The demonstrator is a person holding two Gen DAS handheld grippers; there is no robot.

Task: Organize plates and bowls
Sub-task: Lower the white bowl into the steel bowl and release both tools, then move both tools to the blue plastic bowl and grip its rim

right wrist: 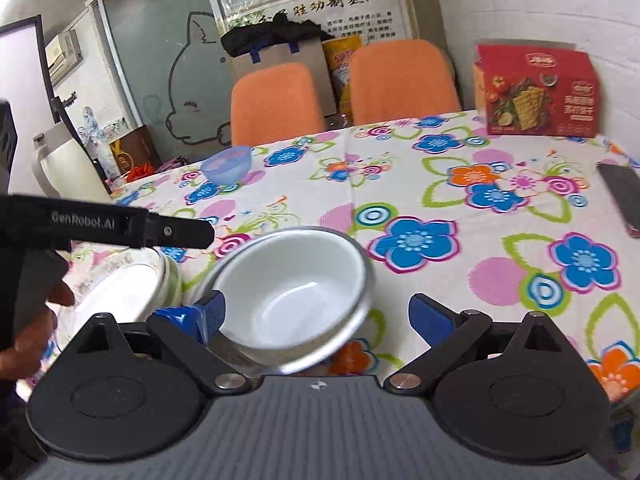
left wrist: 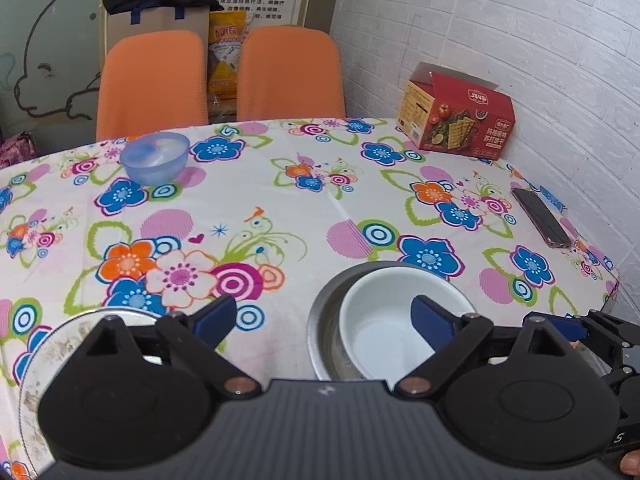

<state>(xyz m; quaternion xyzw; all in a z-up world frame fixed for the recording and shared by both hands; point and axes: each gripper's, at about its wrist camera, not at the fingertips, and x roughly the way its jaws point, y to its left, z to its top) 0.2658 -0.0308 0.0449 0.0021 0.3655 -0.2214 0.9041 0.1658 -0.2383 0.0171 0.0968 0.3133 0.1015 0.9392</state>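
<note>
White bowl [left wrist: 384, 320] nested in metal bowl [left wrist: 326, 320] near the table's front edge, left gripper [left wrist: 324, 316] jaws spread wide, nothing held, right gripper [right wrist: 316, 318] jaws wide around both bowls, contact not discernible.

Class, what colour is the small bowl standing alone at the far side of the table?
Translucent light blue bowl; it shows best in the left wrist view.

White brick wall [left wrist: 520, 40], orange chairs [left wrist: 154, 80]

bowl [left wrist: 384, 320] white | small bowl [left wrist: 155, 157] translucent blue | tablecloth [left wrist: 280, 208] multicoloured floral
</note>
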